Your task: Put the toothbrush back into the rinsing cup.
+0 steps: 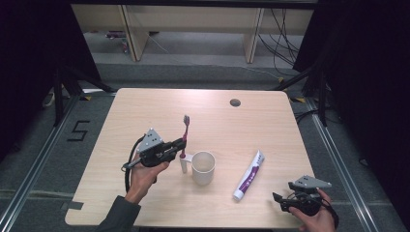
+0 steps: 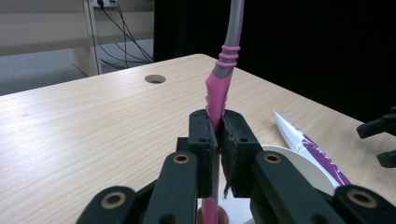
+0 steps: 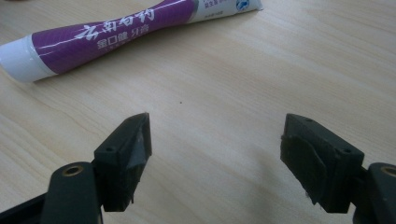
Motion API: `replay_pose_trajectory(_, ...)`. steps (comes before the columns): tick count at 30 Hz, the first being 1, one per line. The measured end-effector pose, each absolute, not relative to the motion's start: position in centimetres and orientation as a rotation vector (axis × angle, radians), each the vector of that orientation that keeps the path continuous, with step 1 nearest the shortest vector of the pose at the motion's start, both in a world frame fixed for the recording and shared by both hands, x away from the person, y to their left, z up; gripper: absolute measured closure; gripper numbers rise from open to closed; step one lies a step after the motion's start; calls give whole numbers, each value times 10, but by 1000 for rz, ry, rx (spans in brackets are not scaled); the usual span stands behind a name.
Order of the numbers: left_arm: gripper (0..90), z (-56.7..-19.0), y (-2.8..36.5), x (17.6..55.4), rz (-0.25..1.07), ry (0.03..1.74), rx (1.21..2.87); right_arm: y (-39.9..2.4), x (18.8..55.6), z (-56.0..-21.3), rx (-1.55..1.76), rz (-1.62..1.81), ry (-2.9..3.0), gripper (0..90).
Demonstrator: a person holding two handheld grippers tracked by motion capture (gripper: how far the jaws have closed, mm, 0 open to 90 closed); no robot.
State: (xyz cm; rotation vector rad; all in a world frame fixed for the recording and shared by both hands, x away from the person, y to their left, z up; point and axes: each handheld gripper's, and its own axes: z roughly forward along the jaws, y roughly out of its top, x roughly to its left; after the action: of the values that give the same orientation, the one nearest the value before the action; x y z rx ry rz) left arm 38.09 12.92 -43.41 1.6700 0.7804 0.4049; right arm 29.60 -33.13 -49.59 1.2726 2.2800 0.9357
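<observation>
A pink and grey toothbrush (image 1: 184,135) stands upright, bristles up, with my left gripper (image 1: 180,145) shut on its pink handle just left of a white mug (image 1: 203,166). In the left gripper view the pads clamp the toothbrush (image 2: 219,88) and the mug's rim (image 2: 299,161) lies just beyond them on the right. A purple and white toothpaste tube (image 1: 249,175) lies flat to the right of the mug. My right gripper (image 1: 279,199) rests open near the table's front right corner, a short way from the toothpaste tube (image 3: 116,32), with nothing between its jaws.
The light wooden table (image 1: 145,111) has a round cable hole (image 1: 235,102) at the back. Black curtains flank both sides, and shelving legs and cables stand beyond the far edge. The mug's handle (image 1: 185,162) points left, under the toothbrush.
</observation>
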Motion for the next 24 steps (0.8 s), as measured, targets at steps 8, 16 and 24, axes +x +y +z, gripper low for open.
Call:
replay_pose_trajectory(8, 824, -443, 131, 377, 393, 789, 1698, -331, 296, -495, 1271, 932, 2288, 254)
replay_pose_trajectory(16, 819, -453, 132, 375, 374, 796, 1729, -329, 295, -495, 1314, 942, 2294, 254)
replay_pose_trajectory(24, 806, -457, 129, 374, 358, 805, 1772, -328, 294, -496, 1307, 947, 2289, 253)
